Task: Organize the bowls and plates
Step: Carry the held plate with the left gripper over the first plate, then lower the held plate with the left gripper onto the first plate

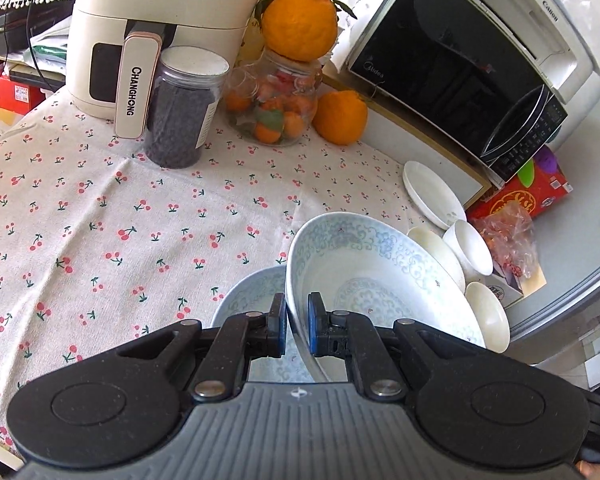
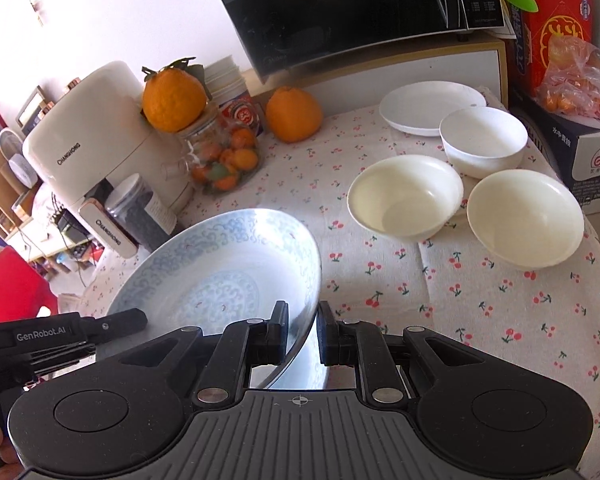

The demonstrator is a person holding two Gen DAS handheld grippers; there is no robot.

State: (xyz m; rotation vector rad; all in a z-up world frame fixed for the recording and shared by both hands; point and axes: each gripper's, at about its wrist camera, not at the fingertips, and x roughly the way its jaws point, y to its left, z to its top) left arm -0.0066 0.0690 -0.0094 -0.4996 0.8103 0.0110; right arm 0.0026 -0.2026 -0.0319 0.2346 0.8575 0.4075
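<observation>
My left gripper (image 1: 298,312) is shut on the rim of a blue-patterned bowl (image 1: 376,276), held tilted above a second blue-patterned bowl (image 1: 252,292) on the cherry-print cloth. My right gripper (image 2: 303,320) is shut on the rim of a blue-patterned bowl (image 2: 220,272), tilted above the cloth; I cannot tell if it is the same bowl. The left gripper's body (image 2: 60,336) shows at the left of the right wrist view. Three white bowls (image 2: 406,196) (image 2: 526,218) (image 2: 483,140) and a white plate (image 2: 432,106) sit at the right; they also show in the left wrist view (image 1: 468,246) (image 1: 430,192).
At the back stand an air fryer (image 1: 140,32), a dark jar (image 1: 182,108), a glass jar of fruit (image 1: 276,104) with an orange on top, another orange (image 1: 340,118), a microwave (image 1: 452,64) and a red box (image 2: 556,28). The table edge (image 1: 572,292) runs at the right.
</observation>
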